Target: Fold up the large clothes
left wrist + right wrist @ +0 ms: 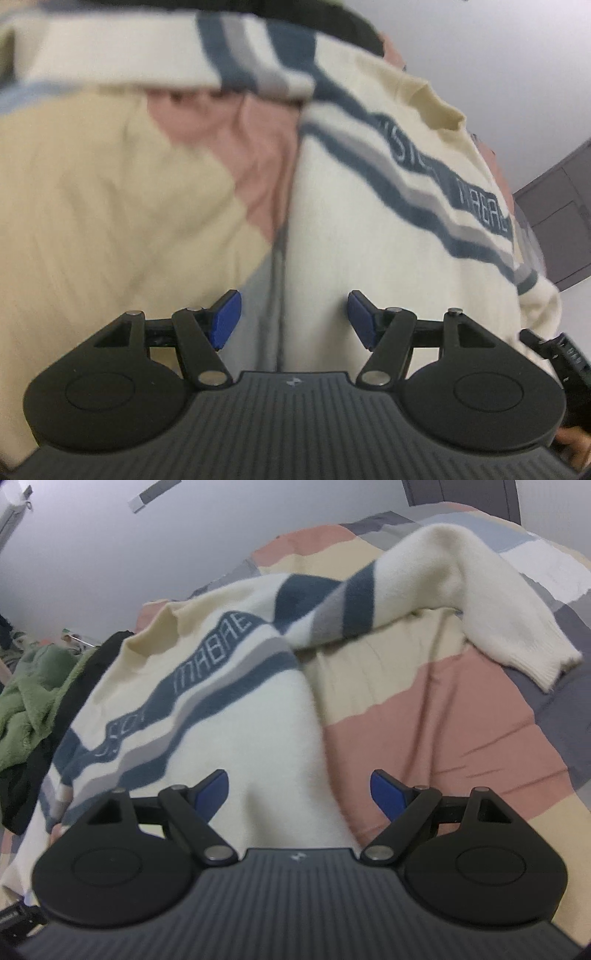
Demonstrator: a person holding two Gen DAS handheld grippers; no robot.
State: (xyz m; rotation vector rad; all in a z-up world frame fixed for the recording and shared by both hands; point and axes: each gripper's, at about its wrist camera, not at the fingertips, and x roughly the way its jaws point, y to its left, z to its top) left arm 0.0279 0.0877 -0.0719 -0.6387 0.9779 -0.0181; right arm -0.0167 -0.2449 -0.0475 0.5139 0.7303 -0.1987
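A cream sweater (236,716) with blue-grey stripes is spread on a patchwork bedspread (443,731); one sleeve (491,620) is thrown across bare bedding. A green garment (29,701) is heaped beyond its far edge. The left gripper (293,319) is angled down over the sweater, jaws parted, nothing held. The right gripper (299,794) is spread wide over the hem, empty.

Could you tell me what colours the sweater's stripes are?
Dark blue and grey on the cream sweater; clearest in the right wrist view.
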